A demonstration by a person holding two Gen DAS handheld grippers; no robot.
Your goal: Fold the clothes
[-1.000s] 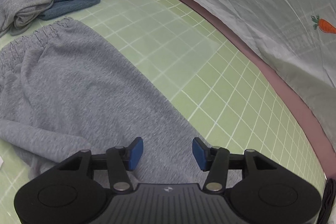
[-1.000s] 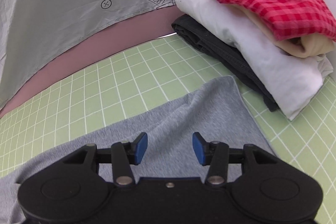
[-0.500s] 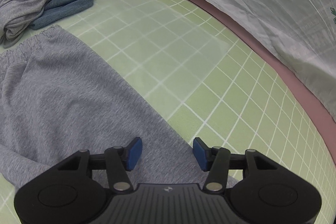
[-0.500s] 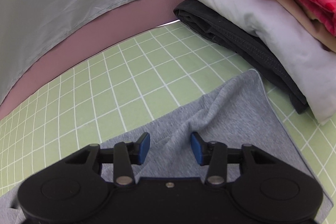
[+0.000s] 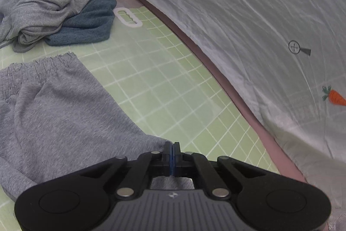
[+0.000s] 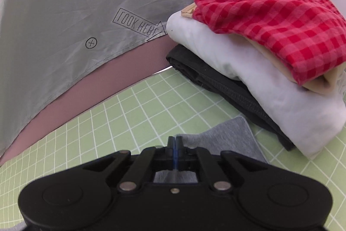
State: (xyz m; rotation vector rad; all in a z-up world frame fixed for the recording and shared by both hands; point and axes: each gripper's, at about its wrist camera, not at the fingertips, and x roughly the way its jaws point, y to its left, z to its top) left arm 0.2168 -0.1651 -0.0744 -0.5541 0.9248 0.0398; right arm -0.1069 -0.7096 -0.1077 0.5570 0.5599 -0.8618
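Observation:
Grey sweatpants point(image 5: 56, 114) lie spread on the green grid mat point(image 5: 173, 88), elastic waistband at the far left. My left gripper point(image 5: 172, 147) is shut on the pants' far edge, with the cloth bunched at the fingertips. In the right wrist view my right gripper point(image 6: 175, 141) is shut on the pants' leg end point(image 6: 229, 138), which lies close to a stack of folded clothes.
A loose pile of grey and teal garments point(image 5: 64, 5) sits at the mat's far left by a white handle cutout point(image 5: 127, 17). A folded stack, red checked cloth point(image 6: 270, 21) over white and black, stands at right. A printed grey sheet point(image 6: 64, 25) hangs behind.
Both grippers went from open to shut, pinching the far edge of the grey pants. The cloth has puckered at each grip.

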